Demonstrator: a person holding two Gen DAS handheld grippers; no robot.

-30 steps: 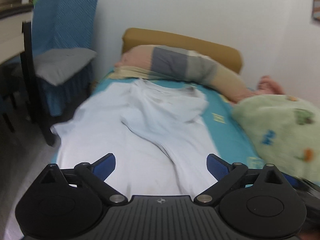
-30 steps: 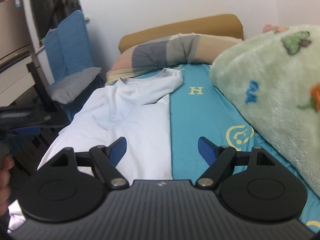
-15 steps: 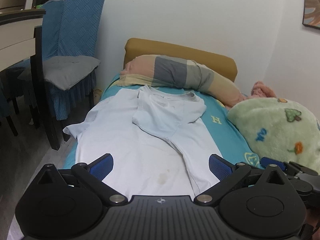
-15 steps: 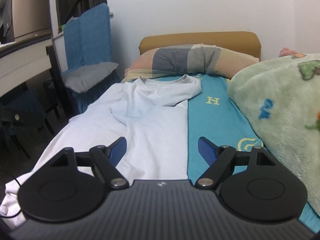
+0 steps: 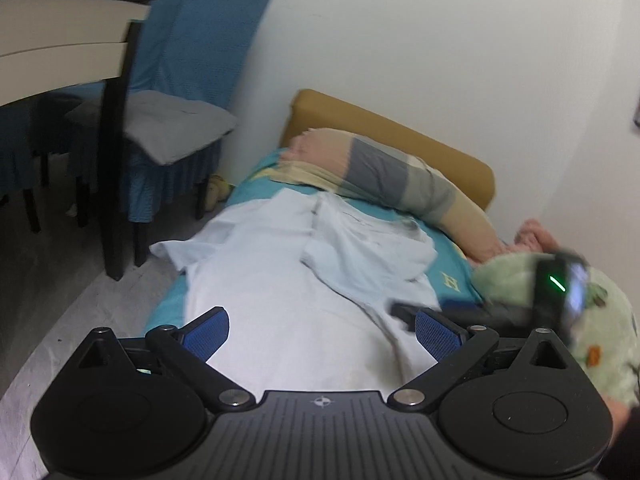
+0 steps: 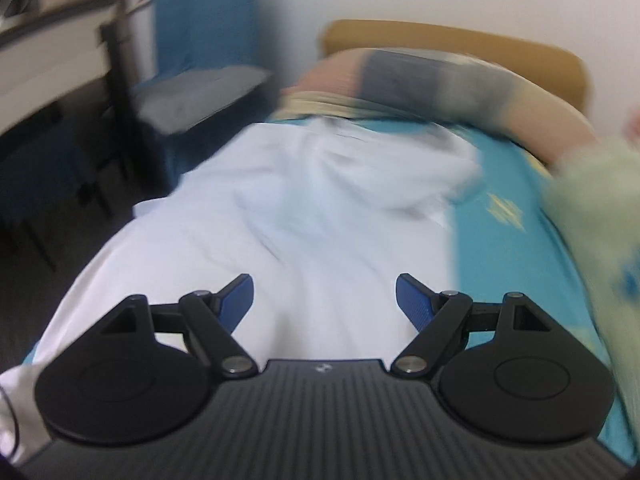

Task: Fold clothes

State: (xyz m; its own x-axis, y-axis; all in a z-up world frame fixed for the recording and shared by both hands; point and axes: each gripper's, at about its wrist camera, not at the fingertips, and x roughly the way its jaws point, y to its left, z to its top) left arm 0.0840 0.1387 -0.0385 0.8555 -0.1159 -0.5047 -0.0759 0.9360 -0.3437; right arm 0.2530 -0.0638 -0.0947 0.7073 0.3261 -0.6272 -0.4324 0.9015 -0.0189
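Observation:
A white T-shirt point(image 5: 288, 304) lies spread along the teal bed, collar toward the pillow, its right sleeve folded over the chest point(image 5: 368, 256). The same shirt point(image 6: 304, 232) fills the blurred right wrist view. My left gripper point(image 5: 322, 330) hovers open over the shirt's lower part, nothing between its blue pads. My right gripper point(image 6: 325, 298) is open too, above the shirt's lower middle. In the left wrist view the right gripper's body point(image 5: 560, 292) shows at the shirt's right edge, over the blanket.
A striped pillow point(image 5: 384, 176) and tan headboard point(image 5: 400, 136) lie at the bed's far end. A green fleece blanket point(image 5: 608, 336) is bunched on the right. A blue-covered chair point(image 5: 176, 120) and a table edge point(image 5: 60, 52) stand left of the bed.
Both grippers have moved forward and lower over the shirt. The right gripper has swung left from the bare sheet to above the shirt. Both stay open; the shirt has not moved.

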